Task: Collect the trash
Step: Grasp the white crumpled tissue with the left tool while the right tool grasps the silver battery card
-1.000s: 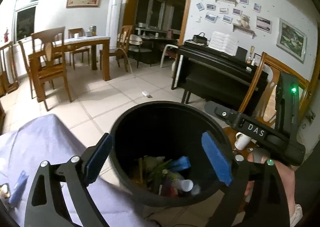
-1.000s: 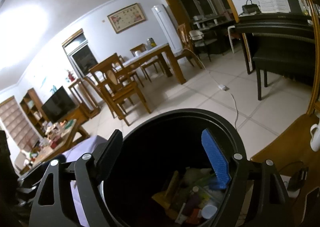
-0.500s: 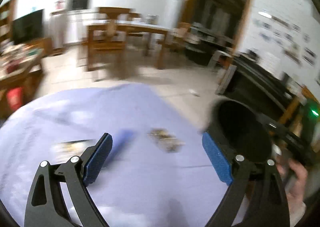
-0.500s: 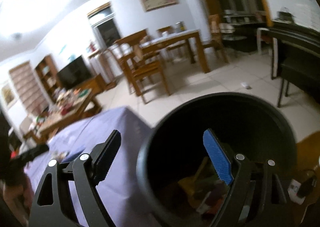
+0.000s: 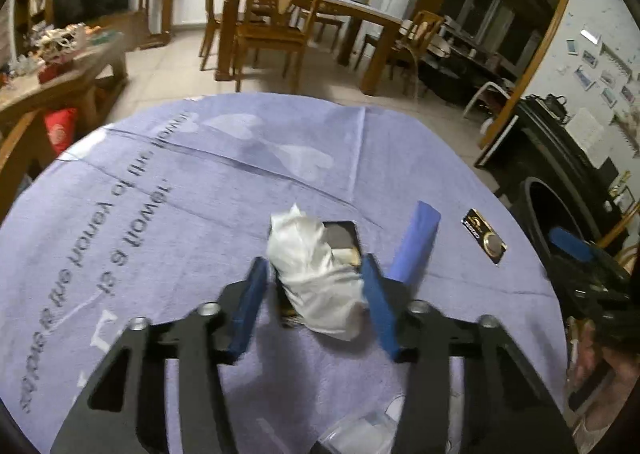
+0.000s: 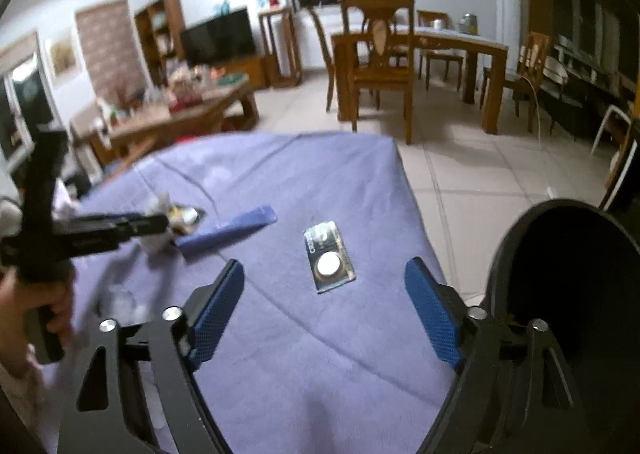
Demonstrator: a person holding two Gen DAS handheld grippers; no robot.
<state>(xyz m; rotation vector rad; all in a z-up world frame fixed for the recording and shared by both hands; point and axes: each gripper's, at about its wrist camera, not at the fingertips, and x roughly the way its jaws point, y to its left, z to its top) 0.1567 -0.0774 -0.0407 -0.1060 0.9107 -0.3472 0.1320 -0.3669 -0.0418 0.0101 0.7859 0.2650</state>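
Lavender cloth (image 5: 168,213) printed with text covers the table, with a dining set and tiled floor far behind. On the cloth lie several bits of trash: a crumpled white tissue (image 5: 316,274) draped over a dark flat packet (image 5: 344,238), a blue wrapper (image 5: 416,246) just to its right, and a battery blister card (image 5: 484,240) farther right, near the table edge. The black bin (image 6: 568,294) stands just off the right side of the table.

The left gripper (image 5: 316,306) straddles the tissue, its blue pads partly narrowed on either side; the right pad looks to touch the wad, but I cannot tell whether the left one does. To finish this grasp well, bring the fingers together low on the bulk of the tissue rather than on its loose top, so it lifts free without dragging the packet beneath. A soft wad compresses, so squeeze fully before lifting.

The right gripper (image 6: 324,306) hangs spread wide and empty over the cloth, just near of the blister card, probably the natural next pick.
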